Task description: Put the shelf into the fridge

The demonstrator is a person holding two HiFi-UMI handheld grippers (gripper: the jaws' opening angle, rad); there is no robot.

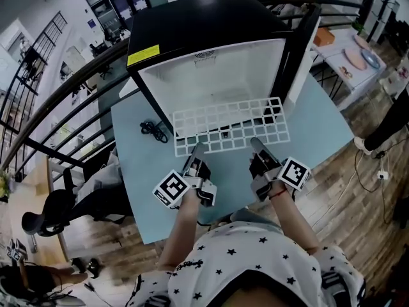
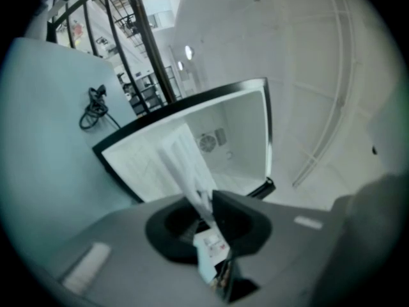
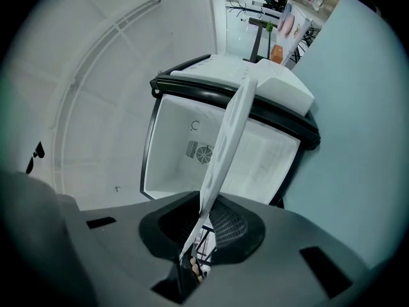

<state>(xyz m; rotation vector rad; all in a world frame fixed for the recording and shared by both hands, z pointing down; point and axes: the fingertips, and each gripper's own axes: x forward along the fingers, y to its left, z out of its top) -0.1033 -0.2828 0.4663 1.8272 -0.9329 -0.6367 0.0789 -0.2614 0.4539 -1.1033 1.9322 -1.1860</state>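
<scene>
A white grid shelf (image 1: pixel 230 125) hangs level in front of the open mouth of a black mini fridge (image 1: pixel 192 24) that stands on a pale blue table (image 1: pixel 137 190). The fridge's white inside (image 1: pixel 214 75) holds nothing, and its door (image 1: pixel 301 47) swings out to the right. My left gripper (image 1: pixel 197 151) is shut on the shelf's near edge at the left, and my right gripper (image 1: pixel 257 144) is shut on the same edge at the right. Both gripper views show the shelf edge-on (image 2: pixel 185 165) (image 3: pixel 227 139), pinched between the jaws (image 2: pixel 206 211) (image 3: pixel 208 213), with the fridge opening (image 2: pixel 223 139) (image 3: pixel 192 152) behind.
A coiled black cable (image 1: pixel 153 131) (image 2: pixel 94 106) lies on the table left of the fridge. A dark railing (image 1: pixel 57 101) curves behind the table. An office chair (image 1: pixel 45 216) stands at the lower left, and another table (image 1: pixel 358 50) with dishes at the far right.
</scene>
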